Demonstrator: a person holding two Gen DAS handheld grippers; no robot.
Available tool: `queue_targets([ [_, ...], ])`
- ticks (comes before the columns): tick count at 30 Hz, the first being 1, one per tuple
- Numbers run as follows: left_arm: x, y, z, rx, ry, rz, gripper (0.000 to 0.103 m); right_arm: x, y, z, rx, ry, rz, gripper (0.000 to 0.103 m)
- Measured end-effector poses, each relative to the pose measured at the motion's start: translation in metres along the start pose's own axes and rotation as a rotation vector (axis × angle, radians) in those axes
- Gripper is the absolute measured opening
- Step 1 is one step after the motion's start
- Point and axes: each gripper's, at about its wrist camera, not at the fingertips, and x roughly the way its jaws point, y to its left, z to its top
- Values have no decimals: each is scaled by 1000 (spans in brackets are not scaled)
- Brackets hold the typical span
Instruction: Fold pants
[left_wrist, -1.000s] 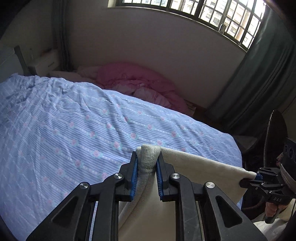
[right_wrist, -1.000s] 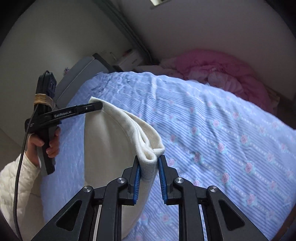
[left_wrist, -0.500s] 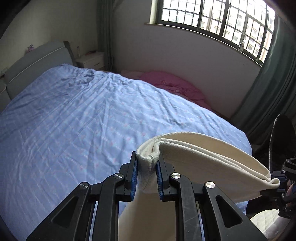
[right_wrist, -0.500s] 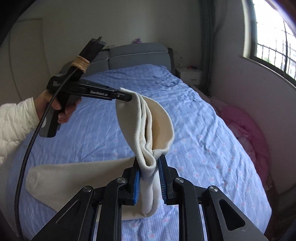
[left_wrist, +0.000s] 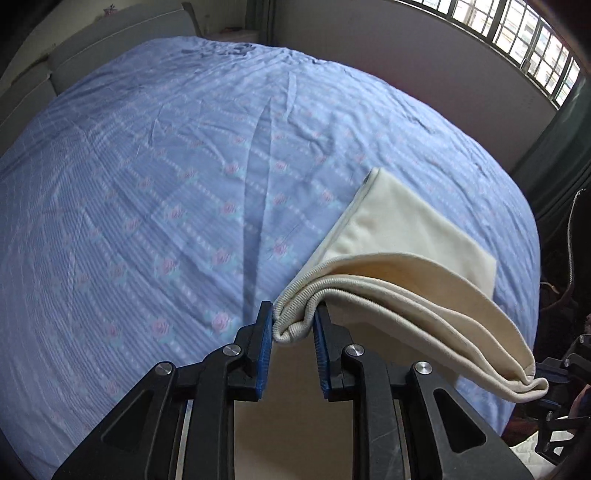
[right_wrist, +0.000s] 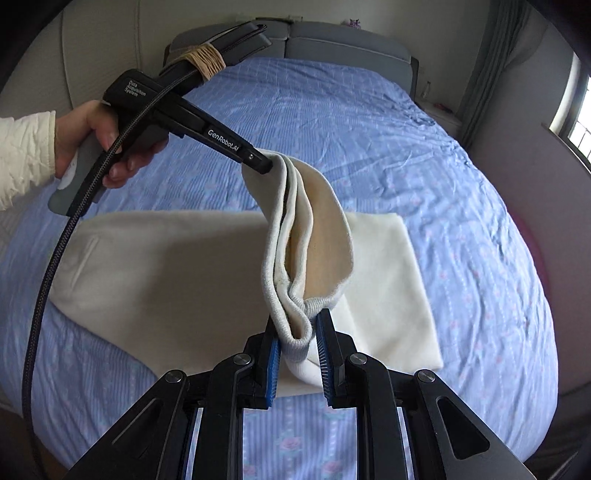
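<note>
Both grippers, left (left_wrist: 293, 332) & right (right_wrist: 298, 338), clamped on pants (right_wrist: 207, 273) cuff corners, mid-fold above bed (left_wrist: 147, 184); next: lower onto waistband, edges aligned.

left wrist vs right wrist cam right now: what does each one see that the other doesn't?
Left wrist only: the barred window at upper right, and the left tongs from behind, shut on the ribbed hem.

Right wrist only: the person's left hand and white sleeve, the braided cable, the grey headboard, and the right tongs from behind, shut on the hem.

Both: the cream pants, partly lying on the blue floral bed sheet, with one end lifted between the two tongs.
</note>
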Motion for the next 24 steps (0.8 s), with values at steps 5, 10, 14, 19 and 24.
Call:
queue_targets([
  [5, -12, 33, -58, -38, 23, 105, 38, 28, 55, -23, 18, 125, 42, 23],
  [10, -46, 50, -96, -137, 6, 75, 50, 16, 74, -36, 123, 176, 231, 35],
  [14, -49, 61, -102, -327, -32, -49, 59, 17, 53, -40, 208, 140, 213, 41],
  [19, -28, 60, -85, -493, -86, -188, 59, 46, 47, -33, 174, 169, 216, 41],
  [24, 20, 50, -52, -480, -23, -174, 59, 66, 46, -30, 176, 204, 253, 41],
])
